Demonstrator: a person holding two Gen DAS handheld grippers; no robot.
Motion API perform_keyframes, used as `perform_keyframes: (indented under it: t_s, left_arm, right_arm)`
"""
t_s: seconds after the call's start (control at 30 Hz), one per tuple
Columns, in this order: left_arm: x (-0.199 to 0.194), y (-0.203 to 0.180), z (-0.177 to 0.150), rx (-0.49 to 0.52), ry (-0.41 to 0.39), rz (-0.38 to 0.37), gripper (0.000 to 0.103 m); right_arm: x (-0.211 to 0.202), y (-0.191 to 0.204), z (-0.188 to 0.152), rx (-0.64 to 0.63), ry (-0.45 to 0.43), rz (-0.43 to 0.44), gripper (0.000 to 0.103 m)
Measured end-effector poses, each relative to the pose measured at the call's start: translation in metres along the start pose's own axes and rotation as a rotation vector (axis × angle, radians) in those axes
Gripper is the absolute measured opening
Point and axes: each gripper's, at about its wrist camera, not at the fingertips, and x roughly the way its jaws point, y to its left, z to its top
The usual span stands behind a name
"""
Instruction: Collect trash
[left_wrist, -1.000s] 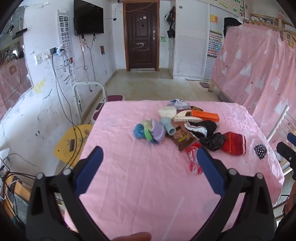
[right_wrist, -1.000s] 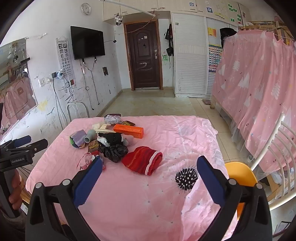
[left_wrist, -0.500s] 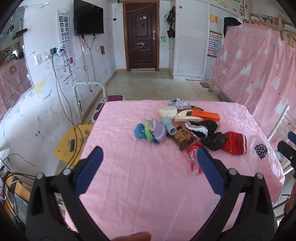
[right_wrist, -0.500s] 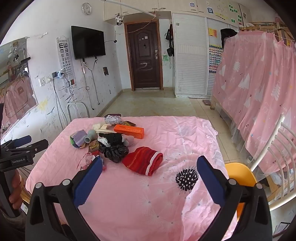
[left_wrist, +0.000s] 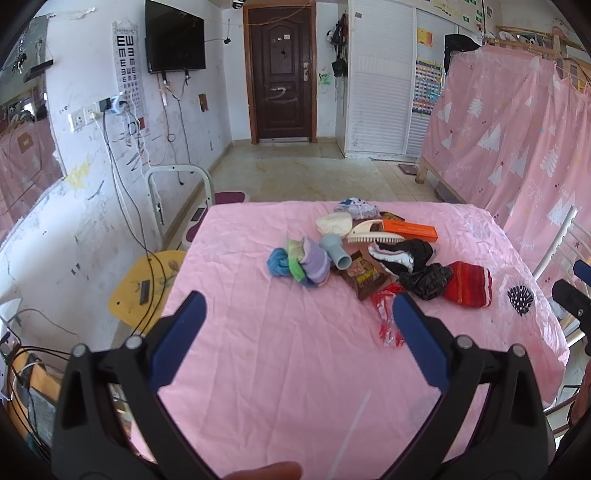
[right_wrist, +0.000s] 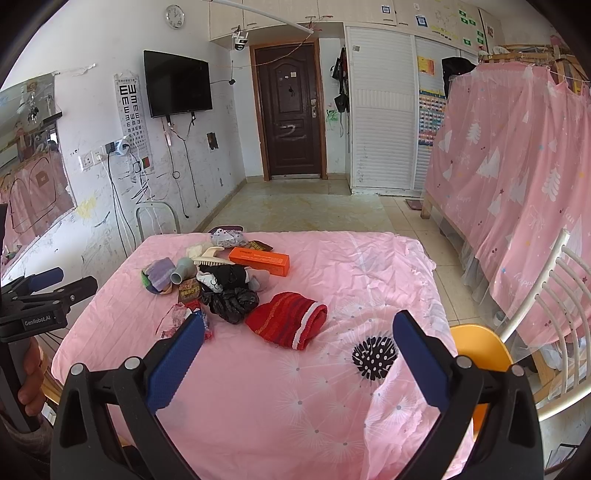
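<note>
A pile of things lies on the pink-clothed table (left_wrist: 280, 362). In it are a red clear plastic wrapper (left_wrist: 386, 312), a brown snack packet (left_wrist: 364, 275), a crumpled black plastic bag (left_wrist: 426, 280), an orange box (left_wrist: 410, 230), a brush (left_wrist: 369, 232), a grey tube (left_wrist: 338, 253) and rolled socks (left_wrist: 306, 260). My left gripper (left_wrist: 295, 308) is open and empty above the near part of the table, short of the pile. My right gripper (right_wrist: 297, 325) is open and empty over the table's right side, with the red wrapper (right_wrist: 177, 317) by its left finger.
A red knit hat (right_wrist: 288, 319) lies right of the black bag (right_wrist: 231, 301). A yellow chair (left_wrist: 147, 284) stands left of the table and an orange chair (right_wrist: 480, 350) right of it. Pink curtains (right_wrist: 517, 166) hang on the right. Cables run down the left wall.
Both views have shifted only slightly. Both grippers stay open and empty, and nothing in the pile has moved.
</note>
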Motion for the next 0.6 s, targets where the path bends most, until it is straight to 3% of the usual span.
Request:
perform_keyframes:
  t_s: [0.6]
  left_arm:
    - [-0.0001, 0.0000, 0.0000, 0.003, -0.003, 0.002, 0.097]
  right_arm:
    - [0.0002, -0.0014, 0.0001, -0.002, 0.002, 0.003, 0.092]
